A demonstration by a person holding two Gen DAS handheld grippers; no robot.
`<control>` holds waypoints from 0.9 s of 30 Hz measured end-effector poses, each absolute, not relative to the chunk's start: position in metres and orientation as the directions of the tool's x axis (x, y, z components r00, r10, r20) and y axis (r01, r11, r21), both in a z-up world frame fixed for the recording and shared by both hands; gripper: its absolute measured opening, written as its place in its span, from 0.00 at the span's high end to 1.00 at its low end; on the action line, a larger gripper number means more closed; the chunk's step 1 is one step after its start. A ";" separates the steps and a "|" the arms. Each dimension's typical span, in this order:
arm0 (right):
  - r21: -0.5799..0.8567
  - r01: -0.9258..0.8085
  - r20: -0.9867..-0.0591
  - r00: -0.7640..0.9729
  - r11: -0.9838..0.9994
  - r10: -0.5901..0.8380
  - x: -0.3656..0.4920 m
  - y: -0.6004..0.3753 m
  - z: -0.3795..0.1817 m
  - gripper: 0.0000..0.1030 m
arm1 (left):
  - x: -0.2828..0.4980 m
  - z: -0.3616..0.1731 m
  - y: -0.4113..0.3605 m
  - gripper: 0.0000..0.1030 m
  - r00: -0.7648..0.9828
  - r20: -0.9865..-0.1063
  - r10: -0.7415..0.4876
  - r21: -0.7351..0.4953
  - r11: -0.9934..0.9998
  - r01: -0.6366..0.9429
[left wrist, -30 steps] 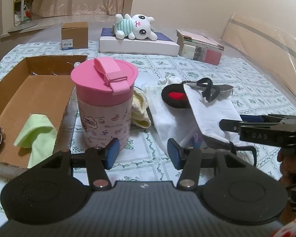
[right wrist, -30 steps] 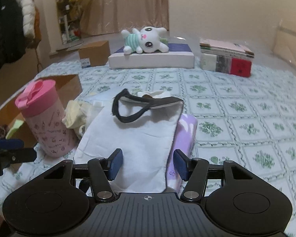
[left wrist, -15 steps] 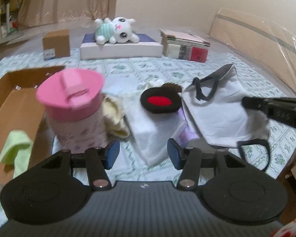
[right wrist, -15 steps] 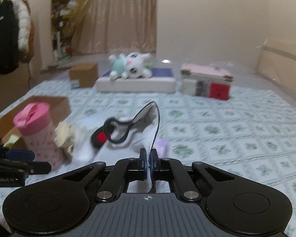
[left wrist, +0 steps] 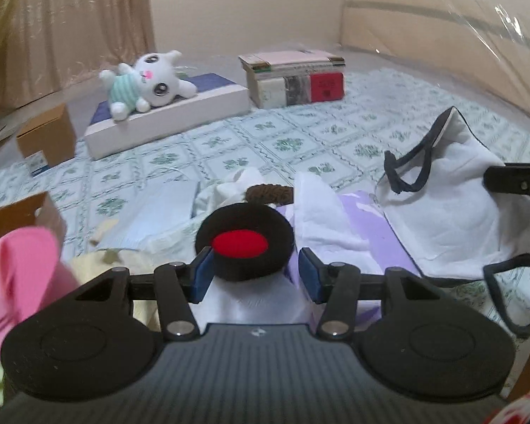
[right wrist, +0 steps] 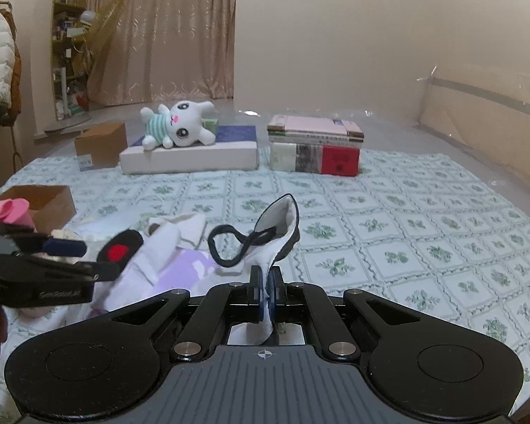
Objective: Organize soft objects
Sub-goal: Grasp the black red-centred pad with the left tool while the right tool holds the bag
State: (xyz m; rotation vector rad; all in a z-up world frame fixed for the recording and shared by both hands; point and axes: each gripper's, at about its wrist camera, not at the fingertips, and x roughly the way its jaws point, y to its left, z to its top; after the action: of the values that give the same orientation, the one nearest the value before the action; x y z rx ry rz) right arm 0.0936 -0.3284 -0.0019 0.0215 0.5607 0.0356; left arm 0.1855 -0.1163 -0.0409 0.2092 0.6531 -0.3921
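Pinching white bag edge, right tongs; mouth facing away.

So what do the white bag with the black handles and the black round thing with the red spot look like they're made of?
White bag: thin woven cloth, matte; it creases and sags, with black fabric trim on edges and handles. Black round thing: looks like soft felt or fleece, matte and fuzzy, with a red patch; the exact fabric is unclear.
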 end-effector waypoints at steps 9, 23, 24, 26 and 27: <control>0.039 -0.033 -0.550 0.833 0.999 0.049 0.100 -0.330 -0.011 0.97 | 0.209 -0.045 -0.113 0.65 0.687 -0.652 -0.321 0.035 0.892 0.450; 0.046 -0.033 -0.555 0.830 0.998 0.053 0.100 -0.328 -0.015 0.97 | 0.188 -0.058 -0.124 0.65 0.723 -0.642 -0.253 0.294 0.790 0.538; 0.045 -0.031 -0.557 0.829 0.998 0.051 0.100 -0.329 -0.016 0.97 | 0.188 -0.060 -0.127 0.63 0.727 -0.641 -0.247 0.320 0.775 0.545; 0.045 -0.029 -0.561 0.827 0.999 0.049 0.101 -0.329 -0.017 0.97 | 0.187 -0.063 -0.130 0.63 0.728 -0.640 -0.246 0.350 0.750 0.561; 0.045 -0.027 -0.561 0.826 0.999 0.048 0.101 -0.330 -0.017 0.97 | 0.187 -0.063 -0.130 0.63 0.727 -0.639 -0.250 0.357 0.741 0.569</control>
State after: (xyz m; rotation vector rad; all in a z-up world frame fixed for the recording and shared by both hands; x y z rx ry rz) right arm 0.1008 -0.3298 -0.0171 0.0353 0.5968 0.0397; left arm 0.1866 -0.1304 -0.0630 0.5739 0.5998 -0.4800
